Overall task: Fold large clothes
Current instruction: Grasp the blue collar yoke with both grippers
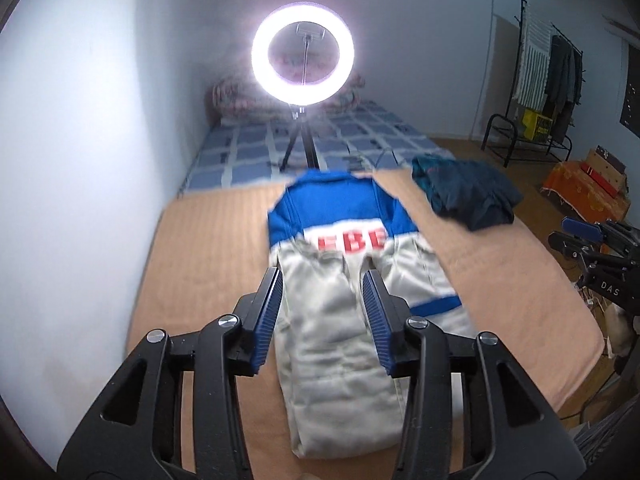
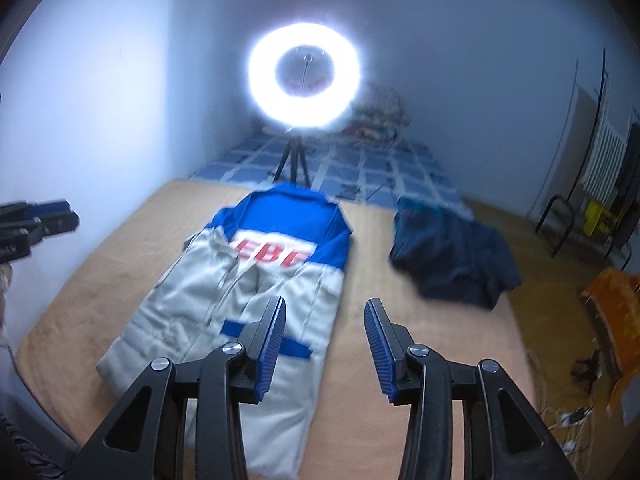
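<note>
The jacket [image 1: 344, 300] lies flat on the tan blanket [image 1: 208, 280], collar end toward the far edge. Its upper part is blue, the rest pale grey with one blue band low on one side. Red letters run across a white strip under the blue; only "EBE" reads, and grey cloth folded up over the strip hides their lower part. In the right wrist view the jacket [image 2: 240, 288] is blurred, and its near end is cut off behind the claw's black frame.

The left claw [image 1: 322, 276] hangs over the grey middle of the jacket, jaws spread wide with nothing between them. The right claw [image 2: 325, 304] is likewise wide open and empty, over the jacket's right edge and the bare blanket [image 2: 420, 320] beside it. Each claw shows at the border of the other's view, mostly cut off.

One heap of dark clothes [image 1: 468, 196] sits on the blanket to the right of the jacket, apart from it; how many pieces it holds cannot be told.

Beyond the blanket lies a blue checked bedspread [image 1: 248, 152]. On it stands one ring light [image 1: 303, 54] on a tripod, its glare washing out the patterned bedding behind. A clothes rack [image 1: 548, 76] hung with garments stands at far right.
</note>
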